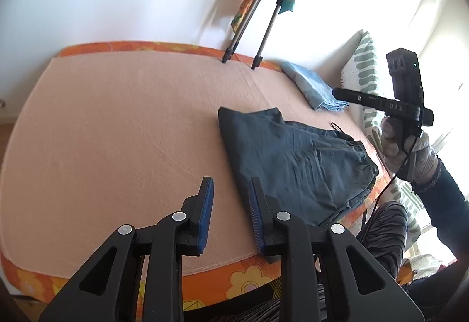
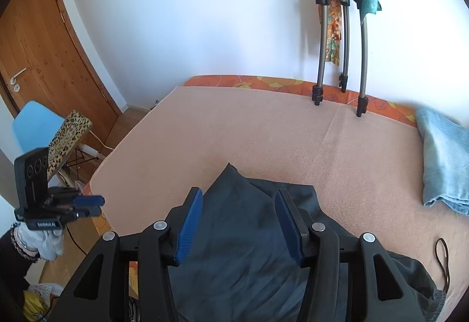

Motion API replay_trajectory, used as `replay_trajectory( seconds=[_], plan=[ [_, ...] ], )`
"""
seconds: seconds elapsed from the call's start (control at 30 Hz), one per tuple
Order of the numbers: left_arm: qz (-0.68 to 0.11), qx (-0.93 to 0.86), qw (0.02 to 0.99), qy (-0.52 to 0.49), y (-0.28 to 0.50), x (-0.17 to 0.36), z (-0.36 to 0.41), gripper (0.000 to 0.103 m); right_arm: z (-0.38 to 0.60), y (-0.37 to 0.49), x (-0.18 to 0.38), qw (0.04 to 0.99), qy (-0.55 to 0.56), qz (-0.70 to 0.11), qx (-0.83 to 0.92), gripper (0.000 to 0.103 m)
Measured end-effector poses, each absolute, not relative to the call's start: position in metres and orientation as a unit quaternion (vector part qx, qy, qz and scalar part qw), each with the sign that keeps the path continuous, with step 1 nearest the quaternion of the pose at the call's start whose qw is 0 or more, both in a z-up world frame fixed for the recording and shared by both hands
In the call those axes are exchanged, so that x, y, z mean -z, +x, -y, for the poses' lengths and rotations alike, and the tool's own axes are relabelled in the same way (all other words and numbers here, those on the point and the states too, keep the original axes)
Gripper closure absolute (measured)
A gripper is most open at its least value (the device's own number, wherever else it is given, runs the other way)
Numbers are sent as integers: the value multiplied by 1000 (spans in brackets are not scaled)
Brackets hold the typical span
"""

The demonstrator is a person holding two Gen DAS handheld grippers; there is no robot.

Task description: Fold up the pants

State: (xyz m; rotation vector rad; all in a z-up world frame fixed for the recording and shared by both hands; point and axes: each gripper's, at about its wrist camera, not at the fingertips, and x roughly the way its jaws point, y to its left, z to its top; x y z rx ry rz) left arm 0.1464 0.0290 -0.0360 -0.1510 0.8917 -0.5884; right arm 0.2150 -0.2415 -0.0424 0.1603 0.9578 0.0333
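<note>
- Pants (image 1: 296,163), dark slate-grey, lie in a folded bundle on the pink blanket (image 1: 123,128) that covers the bed, close to its near edge and toward the right side as the left wrist camera sees it.
- One corner of the bundle points toward the far wall; the gathered waistband (image 1: 365,163) sits at the near right end, with a thin dark drawstring (image 2: 442,257) trailing onto the blanket beside it.
- Left gripper (image 1: 231,190) hangs above the blanket just beside the bundle's left edge, jaws a little apart with nothing between the blue pads.
- Right gripper (image 2: 240,204) is raised over the bundle, jaws well apart and empty; cloth shows below the pads, not pinched by them.
- Neither gripper touches the pants, so I judge that a fold is laid and both have let go.
- The bundle is already compact but wrinkled, with layered edges showing at the near end, so the task looks far along, perhaps done.
- If another fold is wanted, the next move calls for both grippers to come down on one end, pinch every layer together, and carry it over evenly.
- Otherwise it calls for smoothing the top flat.
- A folded light-blue cloth (image 1: 315,87) lies apart near the far right corner, next to the tripod legs (image 1: 243,58).
</note>
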Motion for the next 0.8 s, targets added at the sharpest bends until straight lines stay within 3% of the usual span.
replay_trajectory(
  seconds=[0.17, 0.43, 0.5, 0.6, 0.8],
  plan=[
    [-415, 281, 863, -57, 163, -28, -29, 80, 236, 175, 10, 894, 67, -443, 1, 23],
    [-416, 282, 865, -17, 197, -95, 4, 78, 208, 125, 1, 901, 83, -426, -19, 24],
    [-419, 291, 860, -20, 206, -91, 19, 67, 199, 114, 8, 900, 91, -425, -28, 30],
    [-430, 309, 847, -34, 215, -64, 38, 66, 180, 105, 31, 896, 76, -437, -26, 37],
    [-481, 316, 814, -80, 239, 23, 64, 66, 148, 103, 86, 886, 51, -460, -36, 37]
  ],
)
